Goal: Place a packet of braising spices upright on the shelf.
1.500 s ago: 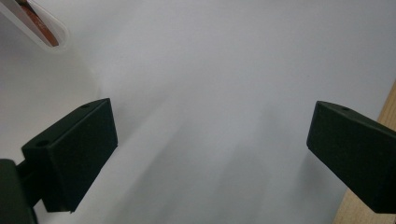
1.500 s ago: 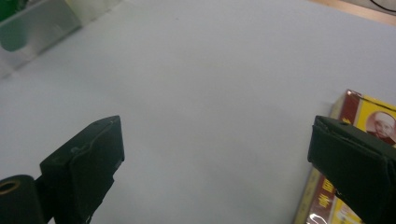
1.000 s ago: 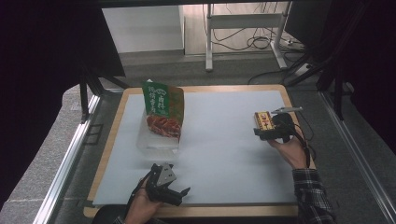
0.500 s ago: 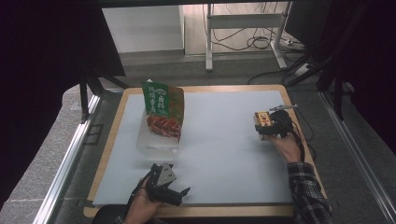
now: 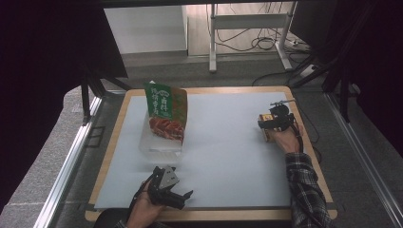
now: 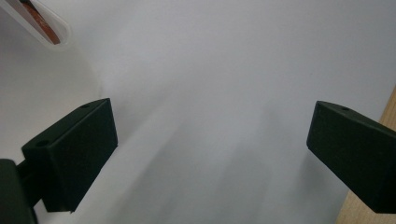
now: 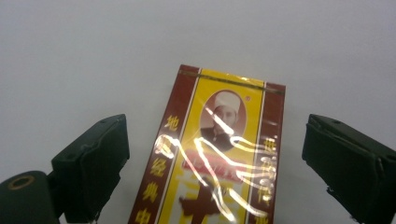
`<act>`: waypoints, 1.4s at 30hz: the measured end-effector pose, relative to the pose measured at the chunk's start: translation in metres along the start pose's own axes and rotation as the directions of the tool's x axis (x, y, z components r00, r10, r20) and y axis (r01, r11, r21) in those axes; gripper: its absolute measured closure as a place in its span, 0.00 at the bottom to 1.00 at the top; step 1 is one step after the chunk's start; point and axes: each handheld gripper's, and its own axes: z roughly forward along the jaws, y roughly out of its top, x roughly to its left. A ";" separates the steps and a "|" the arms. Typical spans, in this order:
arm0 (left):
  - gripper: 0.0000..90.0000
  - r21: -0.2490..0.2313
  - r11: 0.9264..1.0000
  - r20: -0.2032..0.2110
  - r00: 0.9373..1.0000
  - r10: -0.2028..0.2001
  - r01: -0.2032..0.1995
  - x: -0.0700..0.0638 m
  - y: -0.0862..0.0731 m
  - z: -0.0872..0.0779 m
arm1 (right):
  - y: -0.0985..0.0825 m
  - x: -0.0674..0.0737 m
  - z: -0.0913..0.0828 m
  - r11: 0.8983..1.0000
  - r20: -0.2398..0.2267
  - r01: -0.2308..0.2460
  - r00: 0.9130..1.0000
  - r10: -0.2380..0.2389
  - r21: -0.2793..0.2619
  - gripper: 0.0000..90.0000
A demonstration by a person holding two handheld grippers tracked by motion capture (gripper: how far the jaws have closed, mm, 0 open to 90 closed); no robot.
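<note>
Right tongs now over the box — jaws wide, nothing gripped yet.

Over the last second the right tongs (image 5: 271, 124) have slid toward the far right of the tabletop (image 5: 228, 142) and hang above the red-and-yellow box (image 7: 212, 154), which lies flat between the spread jaws, untouched — closing looks next. The left tongs (image 5: 168, 190) stay put at the near edge, fully open and empty, near the upright snack bag (image 5: 166, 111).

The left gripper (image 5: 183, 195) is black with a grey three-cornered plate on top, and its blocky matte jaws carry small round screw holes. The right gripper (image 5: 269, 124) is black too, a thin cable trailing off it. A dark plaid sleeve (image 5: 306, 192) covers the right forearm.
</note>
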 end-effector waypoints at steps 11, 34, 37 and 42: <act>0.02 -0.001 1.000 0.002 1.000 -0.001 0.001 0.000 0.000 0.000 | 0.010 -0.003 0.020 0.999 0.028 0.011 1.000 -0.013 0.053 0.22; 0.02 0.002 1.000 0.003 1.000 0.007 -0.007 -0.001 0.001 0.000 | 0.021 0.019 -0.017 0.996 -0.042 0.048 0.998 -0.051 -0.069 0.35; 0.02 0.002 1.000 0.003 1.000 0.008 -0.008 -0.001 0.001 0.000 | 0.023 0.021 -0.025 0.995 -0.050 0.049 0.997 -0.054 -0.090 0.35; 0.02 0.001 1.000 0.004 1.000 0.007 -0.007 -0.001 0.001 0.000 | 0.024 0.025 -0.038 0.990 -0.061 0.045 0.997 -0.054 -0.137 0.35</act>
